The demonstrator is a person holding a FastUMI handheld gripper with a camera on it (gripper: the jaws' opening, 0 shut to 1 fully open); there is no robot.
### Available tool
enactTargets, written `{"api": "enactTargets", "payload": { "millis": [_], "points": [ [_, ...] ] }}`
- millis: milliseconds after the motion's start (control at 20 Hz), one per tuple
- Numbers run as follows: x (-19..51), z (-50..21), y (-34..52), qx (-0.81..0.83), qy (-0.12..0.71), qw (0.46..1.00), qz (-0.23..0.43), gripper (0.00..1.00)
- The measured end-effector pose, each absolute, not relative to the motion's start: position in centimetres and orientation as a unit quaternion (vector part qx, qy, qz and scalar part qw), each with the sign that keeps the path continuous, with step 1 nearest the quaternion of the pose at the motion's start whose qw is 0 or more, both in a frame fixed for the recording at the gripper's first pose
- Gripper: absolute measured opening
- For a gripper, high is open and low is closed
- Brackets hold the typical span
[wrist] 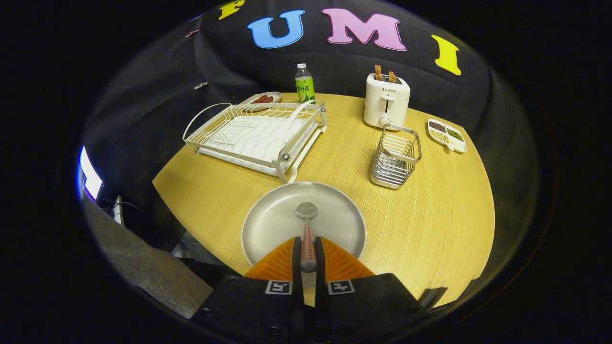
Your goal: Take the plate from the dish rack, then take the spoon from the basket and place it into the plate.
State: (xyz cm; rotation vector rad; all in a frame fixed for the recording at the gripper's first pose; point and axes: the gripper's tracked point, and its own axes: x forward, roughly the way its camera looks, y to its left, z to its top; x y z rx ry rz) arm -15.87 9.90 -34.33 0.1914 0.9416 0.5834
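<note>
Spoon point(307, 228) sits clamped in my gripper point(308, 248) over the plate point(267, 224); dish rack point(256, 136) upper left, basket point(396, 156) and toaster point(386, 100) upper right.

Basket point(396, 155) right of dish rack point(256, 136)

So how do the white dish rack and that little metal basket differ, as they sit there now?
The dish rack is white, wide and low, lying beyond the plate; the basket is bare silver metal, narrow and tall, standing before the toaster. Both are wire-built and hold nothing. The spoon is gripped between the gripper fingers, its bowl over the plate.
</note>
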Motion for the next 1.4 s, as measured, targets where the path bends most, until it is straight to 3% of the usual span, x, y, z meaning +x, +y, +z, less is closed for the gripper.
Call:
{"api": "enactTargets", "payload": {
  "millis": [350, 450, 600, 700, 1000, 1400],
  "points": [
    [-16.7, -37.3, 9.0, 0.086, 0.487, 0.832, 0.249, 0.20],
    [-16.4, -37.6, 8.4, 0.092, 0.493, 0.834, 0.230, 0.33],
    [-15.7, -37.3, 8.2, 0.105, 0.492, 0.838, 0.212, 0.84],
    [-15.3, -37.0, 8.1, 0.109, 0.488, 0.842, 0.204, 0.98],
    [-12.7, -32.4, 7.6, 0.118, 0.439, 0.871, 0.186, 0.99],
    [-3.5, -17.5, 3.9, 0.111, 0.258, 0.950, 0.140, 0.99]
  ]
}}
